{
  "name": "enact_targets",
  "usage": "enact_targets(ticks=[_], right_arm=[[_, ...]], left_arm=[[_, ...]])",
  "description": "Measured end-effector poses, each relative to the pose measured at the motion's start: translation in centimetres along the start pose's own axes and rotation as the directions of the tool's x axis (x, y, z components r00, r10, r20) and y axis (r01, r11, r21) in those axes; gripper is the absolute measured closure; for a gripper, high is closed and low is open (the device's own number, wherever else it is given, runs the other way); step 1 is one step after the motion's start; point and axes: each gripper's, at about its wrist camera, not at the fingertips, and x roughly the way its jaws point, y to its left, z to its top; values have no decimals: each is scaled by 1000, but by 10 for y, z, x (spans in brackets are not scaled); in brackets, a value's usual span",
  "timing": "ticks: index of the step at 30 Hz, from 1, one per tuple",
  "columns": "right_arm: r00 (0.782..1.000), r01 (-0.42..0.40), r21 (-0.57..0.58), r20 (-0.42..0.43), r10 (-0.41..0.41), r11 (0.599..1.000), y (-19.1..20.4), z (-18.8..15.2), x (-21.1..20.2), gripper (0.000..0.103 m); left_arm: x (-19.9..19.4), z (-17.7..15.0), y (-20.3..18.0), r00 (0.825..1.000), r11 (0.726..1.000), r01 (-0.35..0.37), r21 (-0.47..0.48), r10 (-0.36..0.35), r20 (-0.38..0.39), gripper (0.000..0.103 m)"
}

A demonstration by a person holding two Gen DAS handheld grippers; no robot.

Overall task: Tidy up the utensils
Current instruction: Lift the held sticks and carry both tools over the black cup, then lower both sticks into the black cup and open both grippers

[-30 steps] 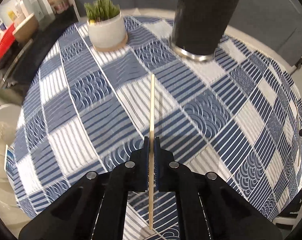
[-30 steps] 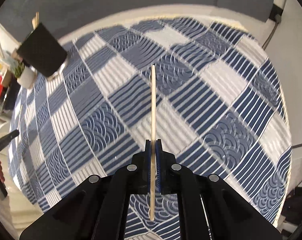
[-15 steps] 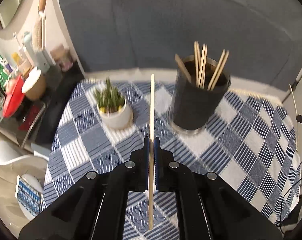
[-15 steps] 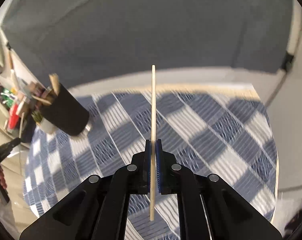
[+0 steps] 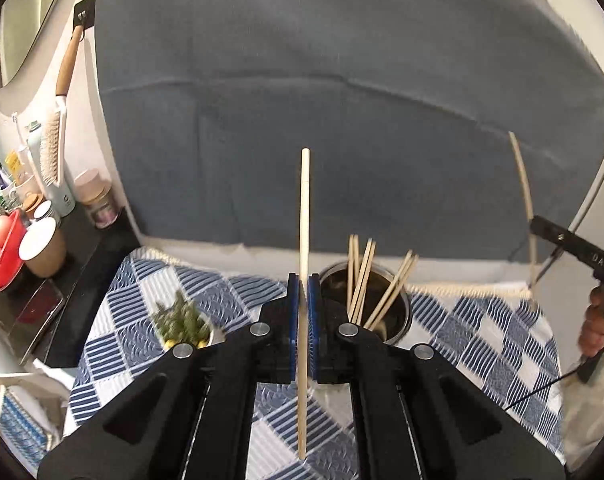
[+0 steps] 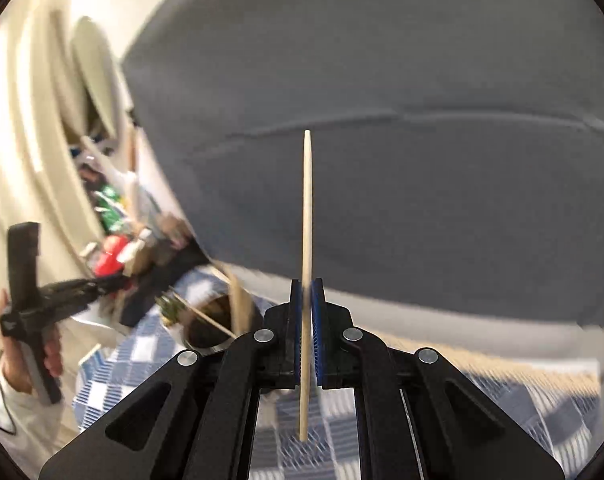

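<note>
You held one chopstick (image 5: 304, 240) in the left gripper (image 5: 303, 328) and another chopstick (image 6: 306, 240) in the right gripper (image 6: 306, 332), fingers clenched, both near the holder (image 5: 397, 312). They looked light, stiff and slippery, so gripping near mid-length seemed wise.

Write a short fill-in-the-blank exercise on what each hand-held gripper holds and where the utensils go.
1. The left hand-held gripper is shut on a single wooden ____.
2. The dark holder already has several chopsticks standing in it, and it sits on a blue and white ____ tablecloth.
3. The right hand-held gripper holds ____ chopstick.
4. Left of the holder stands a small potted ____.

Missing words: chopstick; checked; one; plant
</note>
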Motion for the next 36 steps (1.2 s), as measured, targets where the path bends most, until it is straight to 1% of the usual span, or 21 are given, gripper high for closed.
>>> enact_targets(ticks=[1,3,6,8,10,14,17,19,23,25,31,34,36], right_arm=[[1000,-19,-5,6,19,1000,3,3,5,98],[995,-89,-14,34,90,996,11,11,21,98],[985,-161,-28,60,163,986,23,16,44,98],[976,-209,-24,63,210,978,28,17,62,98],[967,-246,-17,57,247,969,32,14,78,98],[950,-305,-14,58,306,952,39,3,101,98],[944,-327,-13,38,327,945,41,-4,116,98],[946,-322,-10,31,322,947,40,-8,121,98],[941,-337,12,-2,338,941,35,-18,131,98],[942,-334,1,-21,334,942,36,-22,134,98],[941,-334,-30,-67,332,942,41,-35,137,98],[943,-327,-36,-81,323,944,42,-40,134,98],[948,-310,-48,-86,305,949,43,-44,130,98]], left_arm=[[2,3,0,1000,1000,17,-15,-16,18,98],[6,9,0,997,998,54,-45,-52,49,98],[18,13,0,987,989,125,-77,-116,114,98],[24,13,-1,978,984,161,-79,-149,148,98],[33,13,-2,968,976,203,-73,-189,163,98],[50,14,-1,956,968,240,-75,-222,192,98],[60,13,-1,942,960,271,-74,-248,226,98],[67,13,-1,931,949,305,-74,-281,233,98],[79,4,-5,924,951,304,-50,-281,261,98],[83,-5,-7,920,946,321,-45,-300,254,98],[84,-28,-7,925,945,324,-52,-305,225,98],[79,-35,-12,934,951,306,-30,-294,201,98],[75,-38,-15,940,956,294,-17,-286,188,98]])
